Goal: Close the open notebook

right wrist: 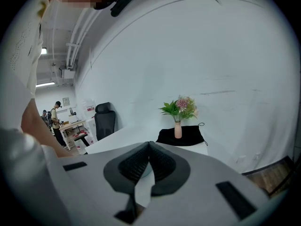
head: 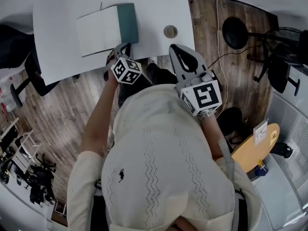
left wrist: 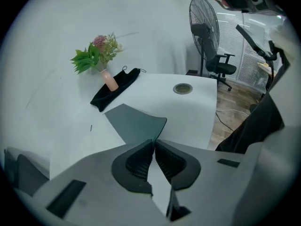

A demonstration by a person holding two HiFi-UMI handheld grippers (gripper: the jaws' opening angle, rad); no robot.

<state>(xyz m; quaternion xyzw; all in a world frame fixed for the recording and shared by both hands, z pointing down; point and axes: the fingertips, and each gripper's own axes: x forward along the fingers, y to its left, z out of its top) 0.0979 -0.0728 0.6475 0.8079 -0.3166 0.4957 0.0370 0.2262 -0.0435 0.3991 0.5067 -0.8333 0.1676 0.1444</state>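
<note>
The open notebook point(head: 98, 30) lies on the white table point(head: 57, 61), with a white page at the left and its teal cover point(head: 128, 23) at the right. My left gripper point(head: 122, 47) is at the cover's near edge. In the left gripper view the jaws point(left wrist: 153, 142) are shut on the edge of the teal cover point(left wrist: 134, 121), which curls up off the table. My right gripper point(head: 174, 49) hovers at the table's front edge, right of the notebook, its jaws point(right wrist: 149, 145) shut with nothing between them.
A round cable grommet point(head: 170, 31) sits in the table right of the notebook. A pink vase of flowers point(left wrist: 109, 79) and a black cloth point(left wrist: 115, 89) stand at the table's far side. A standing fan point(left wrist: 204, 22) and an office chair point(left wrist: 221, 67) are on the wooden floor to the right.
</note>
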